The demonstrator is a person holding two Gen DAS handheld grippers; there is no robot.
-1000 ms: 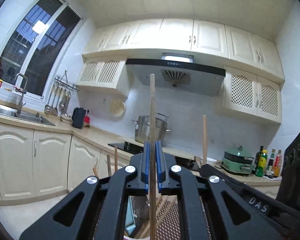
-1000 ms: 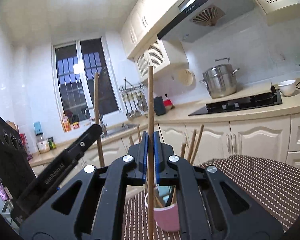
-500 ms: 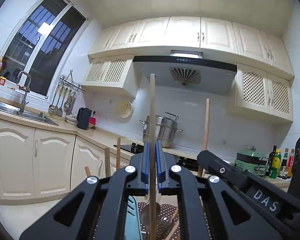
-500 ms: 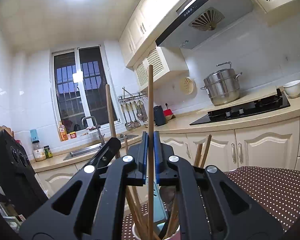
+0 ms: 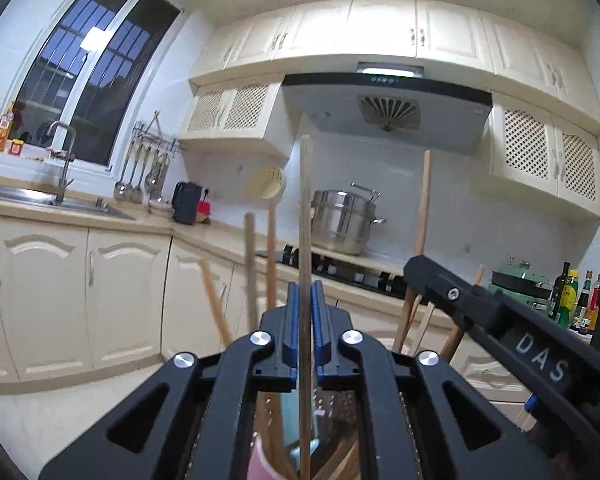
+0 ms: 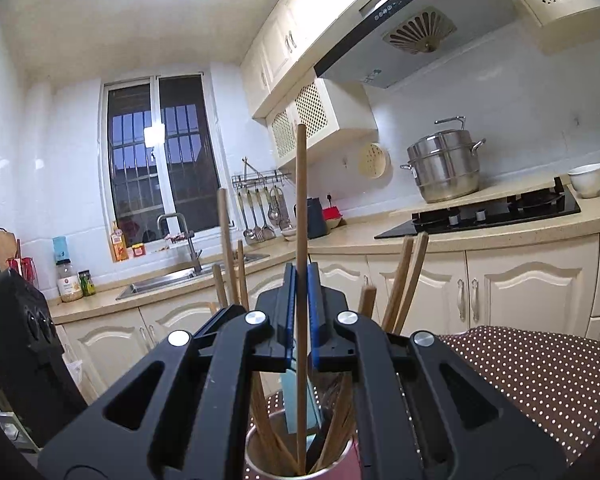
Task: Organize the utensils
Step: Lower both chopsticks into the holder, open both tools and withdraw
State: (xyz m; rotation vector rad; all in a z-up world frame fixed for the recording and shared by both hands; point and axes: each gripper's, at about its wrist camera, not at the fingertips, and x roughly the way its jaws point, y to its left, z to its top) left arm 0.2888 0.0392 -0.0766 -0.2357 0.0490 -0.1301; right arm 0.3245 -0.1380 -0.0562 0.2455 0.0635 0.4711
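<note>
My left gripper (image 5: 305, 300) is shut on an upright wooden chopstick (image 5: 305, 200). Its lower end reaches into the pink cup (image 5: 258, 460) right below, among several other chopsticks. My right gripper (image 6: 299, 280) is shut on a second upright chopstick (image 6: 301, 200), whose tip stands inside the same cup (image 6: 350, 466). A flat light-blue utensil (image 6: 296, 400) also stands in the cup. In the left wrist view the right gripper (image 5: 416, 270) comes in from the right with its stick (image 5: 422, 200). The left gripper's stick (image 6: 225, 240) shows in the right wrist view.
The cup stands on a table with a brown dotted cloth (image 6: 540, 380). Beyond are cream cabinets, a black hob (image 6: 480, 216) with a steel pot (image 6: 444, 168), a sink (image 5: 60, 200) under the window, and bottles (image 5: 568, 296) at far right.
Both grippers have sunk toward the cup and drawn closer together. The cup's standing chopsticks now rise higher around the fingers. Each held stick has stayed clamped upright.
</note>
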